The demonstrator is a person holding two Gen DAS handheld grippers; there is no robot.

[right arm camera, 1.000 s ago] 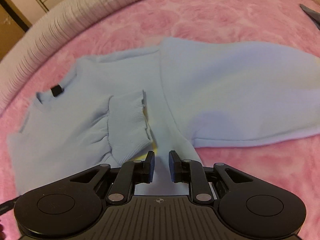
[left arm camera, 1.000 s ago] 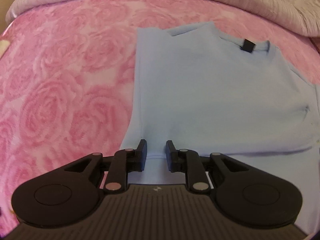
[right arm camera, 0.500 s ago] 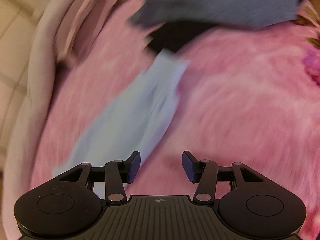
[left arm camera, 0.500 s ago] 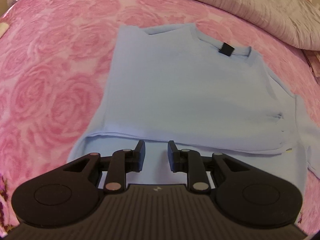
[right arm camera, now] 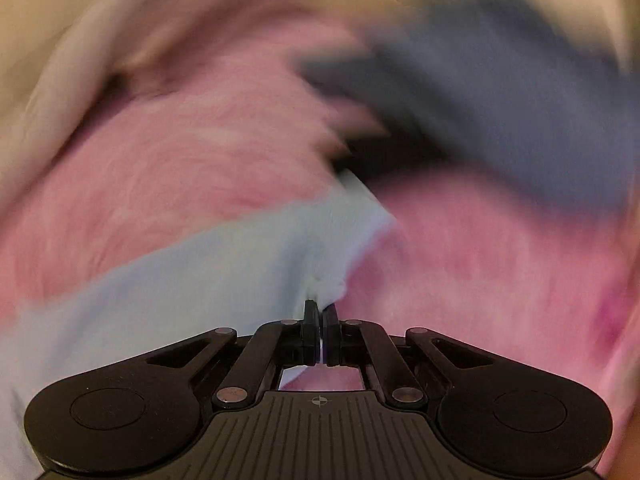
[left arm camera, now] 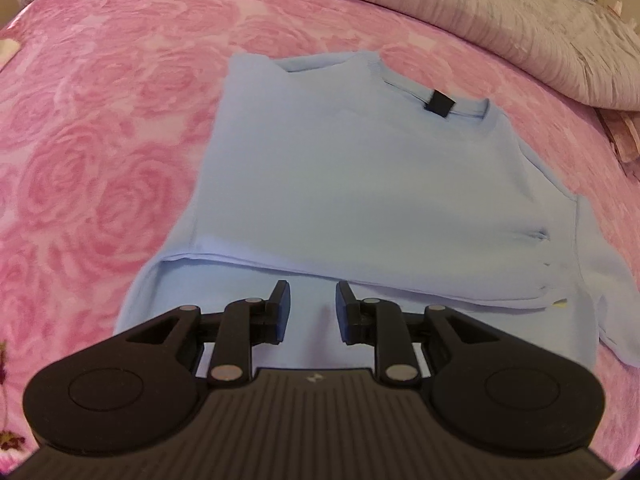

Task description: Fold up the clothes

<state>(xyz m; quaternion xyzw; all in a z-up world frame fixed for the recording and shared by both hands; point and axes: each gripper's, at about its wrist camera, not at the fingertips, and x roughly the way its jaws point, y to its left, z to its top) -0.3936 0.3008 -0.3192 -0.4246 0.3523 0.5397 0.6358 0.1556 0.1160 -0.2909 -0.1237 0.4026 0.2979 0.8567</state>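
Jaws of the right gripper (right arm camera: 321, 312) are clenched on a bunched edge of the light blue sweater (left arm camera: 360, 184), the cloth puckering just past their tips; this view is badly smeared, so which part of the garment is pinched cannot be told. Jaws of the left gripper (left arm camera: 308, 298) stand partly apart above the sweater's near portion, with nothing between them and no cloth pressed.

One sweater lies flat on the bed, on a pink rose-patterned blanket (left arm camera: 100, 120). Its collar, with one small black tag (left arm camera: 439, 104), points away from the left camera. One fold edge runs across the garment just ahead of the left fingertips. A pale ribbed quilt (left arm camera: 480, 12) borders the blanket's far side. In the right view one dark grey-blue shape (right arm camera: 500, 100) lies beyond the sweater, too blurred to identify.
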